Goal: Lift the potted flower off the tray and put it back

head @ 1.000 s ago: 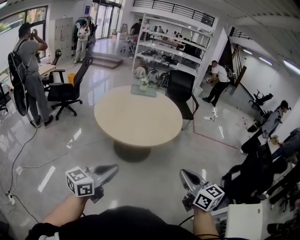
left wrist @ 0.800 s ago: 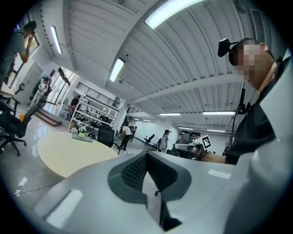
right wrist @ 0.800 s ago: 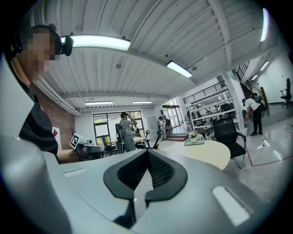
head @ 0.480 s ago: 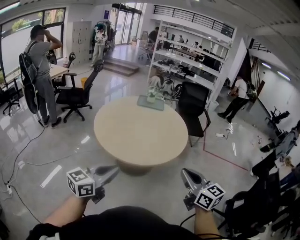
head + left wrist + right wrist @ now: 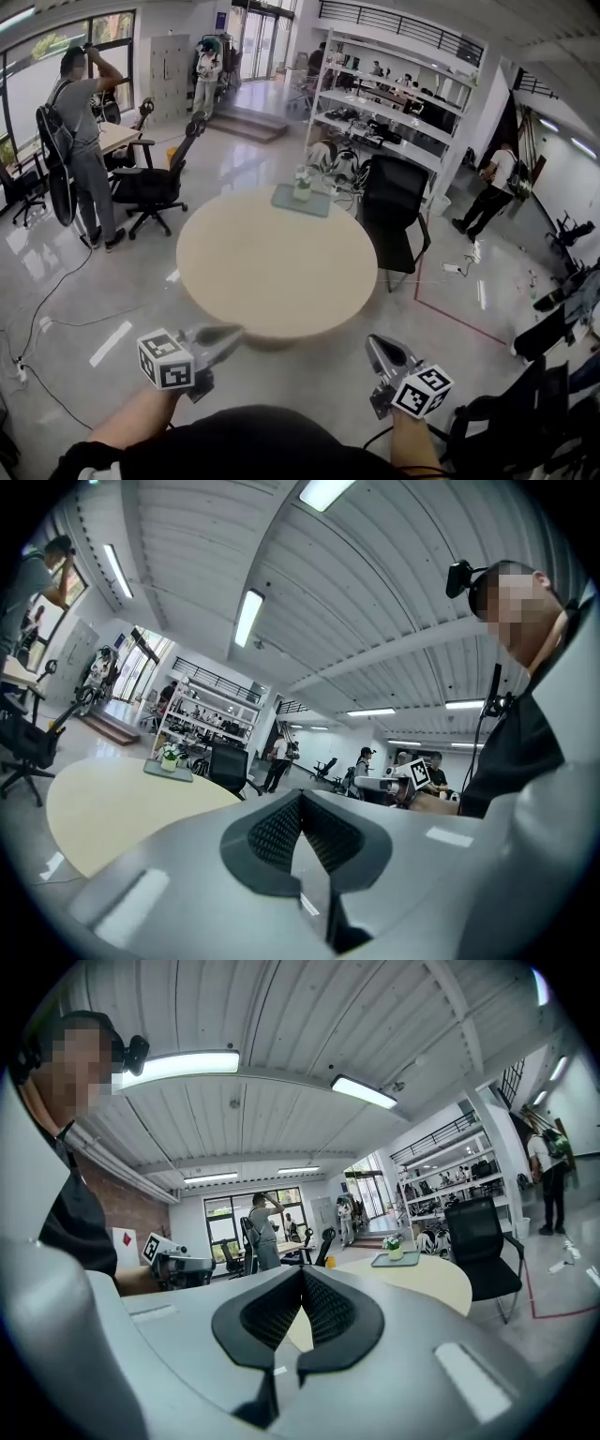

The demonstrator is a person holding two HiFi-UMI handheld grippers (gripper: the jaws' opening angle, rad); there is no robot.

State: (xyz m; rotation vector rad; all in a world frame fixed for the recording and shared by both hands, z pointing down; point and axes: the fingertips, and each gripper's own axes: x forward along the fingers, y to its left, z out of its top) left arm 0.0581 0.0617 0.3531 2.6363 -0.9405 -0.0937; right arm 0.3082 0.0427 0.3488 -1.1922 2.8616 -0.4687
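Low at left: left gripper [image 5: 230, 333], jaws pressed together, nothing between. Straight ahead across the round table [image 5: 272, 272], at its far edge: potted flower [image 5: 302, 183], upright on tray [image 5: 287, 200], well apart from both tools, roughly midway, neither clearly nearer. Low at right: right gripper [image 5: 376, 346], closed too, empty.

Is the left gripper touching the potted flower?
Apart. Head view: left gripper at the table's near edge, potted flower on the tray at the far edge.
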